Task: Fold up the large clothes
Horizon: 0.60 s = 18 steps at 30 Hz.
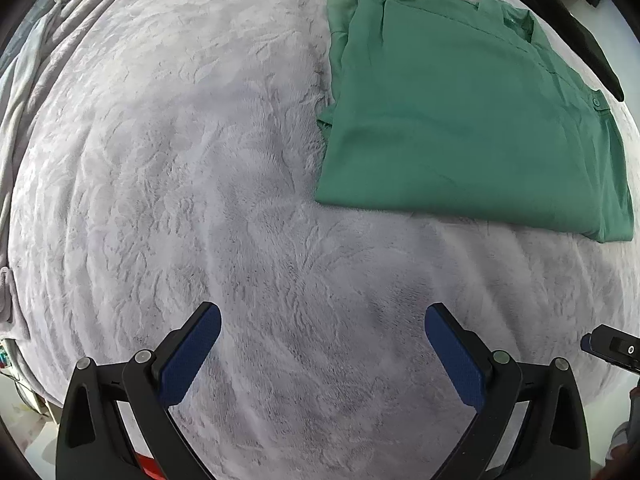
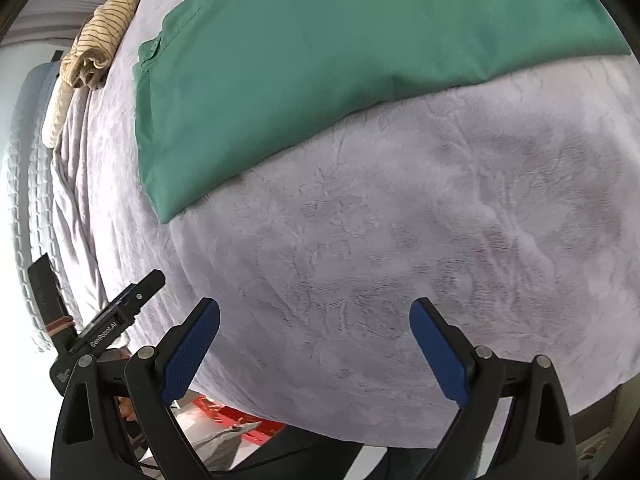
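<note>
Green shirt [image 1: 460, 120] lies folded; left hand-held gripper [image 2: 120, 320] reads "GenRobot.AI".

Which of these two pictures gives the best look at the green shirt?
The left wrist view. There the green shirt lies folded on the blanket with nearly its whole outline showing, plus buttons and layered edges. The right wrist view is closer and cuts the shirt off at the top, showing only one corner, one button and the near edge.

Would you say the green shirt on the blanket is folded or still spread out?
Folded: the green shirt lies as a neat layered rectangle on the blanket, with stacked edges along its side.
</note>
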Each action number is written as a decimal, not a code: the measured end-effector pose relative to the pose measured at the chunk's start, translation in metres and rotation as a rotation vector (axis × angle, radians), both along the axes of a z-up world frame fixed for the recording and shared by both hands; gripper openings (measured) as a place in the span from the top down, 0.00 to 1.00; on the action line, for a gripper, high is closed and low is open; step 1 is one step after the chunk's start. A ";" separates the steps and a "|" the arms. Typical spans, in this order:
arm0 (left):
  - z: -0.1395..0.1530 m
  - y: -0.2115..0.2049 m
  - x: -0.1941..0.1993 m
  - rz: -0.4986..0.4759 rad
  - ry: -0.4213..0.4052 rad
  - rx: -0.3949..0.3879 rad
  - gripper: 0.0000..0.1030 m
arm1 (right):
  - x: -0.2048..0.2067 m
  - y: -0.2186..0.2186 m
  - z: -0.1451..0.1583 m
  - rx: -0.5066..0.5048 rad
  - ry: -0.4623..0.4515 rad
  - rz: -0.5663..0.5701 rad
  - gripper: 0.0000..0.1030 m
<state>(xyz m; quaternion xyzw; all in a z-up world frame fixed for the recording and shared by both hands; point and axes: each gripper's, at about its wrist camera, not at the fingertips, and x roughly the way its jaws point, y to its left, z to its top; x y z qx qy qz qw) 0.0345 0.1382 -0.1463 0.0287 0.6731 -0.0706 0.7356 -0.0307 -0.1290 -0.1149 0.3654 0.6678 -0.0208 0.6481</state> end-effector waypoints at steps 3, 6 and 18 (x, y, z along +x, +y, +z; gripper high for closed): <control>-0.006 -0.001 0.001 -0.004 0.003 -0.001 0.01 | 0.004 0.002 -0.007 0.041 -0.013 -0.018 0.06; -0.011 -0.003 0.003 -0.007 0.001 -0.007 0.01 | 0.012 0.003 -0.013 0.098 -0.043 -0.058 0.06; -0.027 -0.011 0.029 -0.012 -0.042 -0.042 0.01 | 0.064 0.025 -0.033 0.334 -0.216 -0.146 0.06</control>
